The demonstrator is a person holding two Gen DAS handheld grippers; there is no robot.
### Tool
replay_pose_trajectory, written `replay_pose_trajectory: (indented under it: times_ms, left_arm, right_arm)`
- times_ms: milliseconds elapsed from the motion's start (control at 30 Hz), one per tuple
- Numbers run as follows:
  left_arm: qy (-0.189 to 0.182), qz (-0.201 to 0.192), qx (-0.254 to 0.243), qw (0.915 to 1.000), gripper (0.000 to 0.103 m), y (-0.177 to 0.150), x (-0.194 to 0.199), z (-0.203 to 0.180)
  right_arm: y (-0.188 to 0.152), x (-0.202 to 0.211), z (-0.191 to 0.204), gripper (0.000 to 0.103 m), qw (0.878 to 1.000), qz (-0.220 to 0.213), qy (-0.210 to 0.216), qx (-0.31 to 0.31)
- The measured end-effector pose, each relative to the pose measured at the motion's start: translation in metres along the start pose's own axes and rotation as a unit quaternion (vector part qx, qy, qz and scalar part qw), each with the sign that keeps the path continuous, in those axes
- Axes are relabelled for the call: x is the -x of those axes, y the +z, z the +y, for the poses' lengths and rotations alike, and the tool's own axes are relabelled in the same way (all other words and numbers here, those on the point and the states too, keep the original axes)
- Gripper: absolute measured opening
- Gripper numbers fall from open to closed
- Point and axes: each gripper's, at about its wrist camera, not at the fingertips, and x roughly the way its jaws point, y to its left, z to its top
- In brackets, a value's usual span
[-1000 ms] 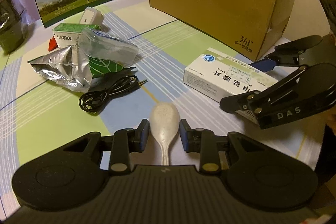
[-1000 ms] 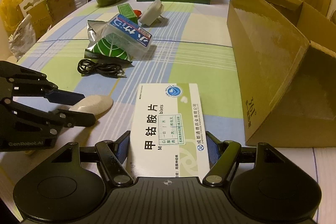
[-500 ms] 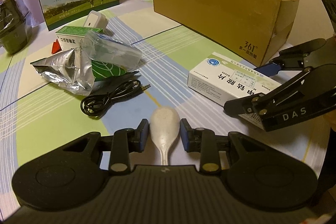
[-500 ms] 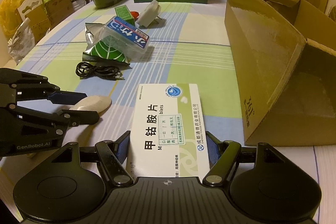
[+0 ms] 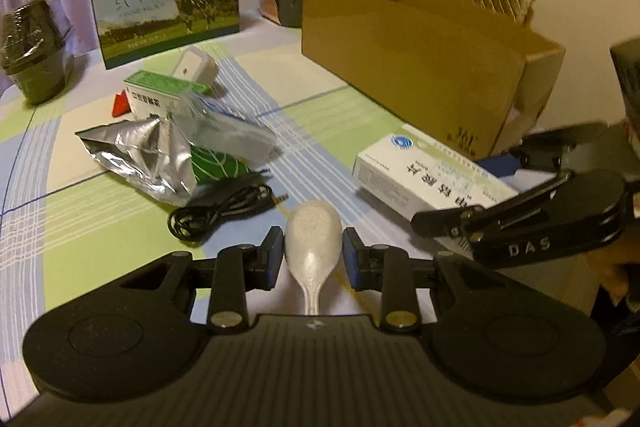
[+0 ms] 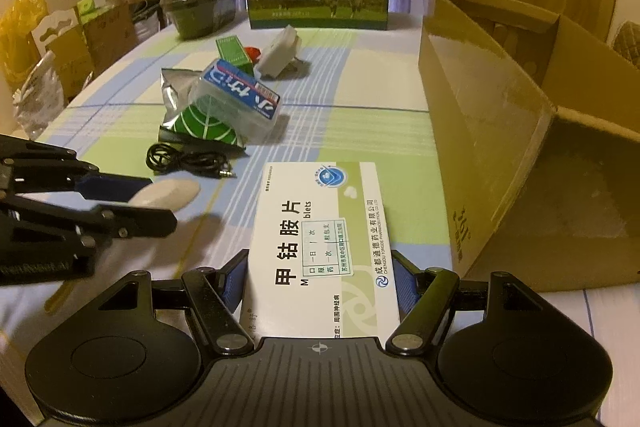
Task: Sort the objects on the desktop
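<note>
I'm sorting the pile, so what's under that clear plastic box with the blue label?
The clear plastic box rests tilted on a silver foil bag with a green leaf print. Behind it sits a green carton. Whatever lies beneath the bag is covered.

A pale white spoon (image 5: 313,231) (bowl forward) and a white medicine box (image 6: 325,239) with green trim, printed face up, sit above the counter (image 6: 360,131) near an open cardboard box (image 6: 520,131)
</note>
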Motion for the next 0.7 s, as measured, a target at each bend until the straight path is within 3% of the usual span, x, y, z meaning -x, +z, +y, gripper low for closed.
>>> replay_pose_trajectory:
  times_ms: [433, 700]
  left_arm:
    - [0.018, -0.034, 0.019, 0.9991, 0.026, 0.024, 0.026, 0.000]
    - [0.030, -0.047, 0.035, 0.9978, 0.026, 0.038, 0.044, -0.009]
  right_arm:
    - [0.015, 0.023, 0.007, 0.068, 0.999, -0.047, 0.001, 0.006]
    - [0.036, 0.058, 0.009, 0.068, 0.996, -0.084, -0.003, 0.010]
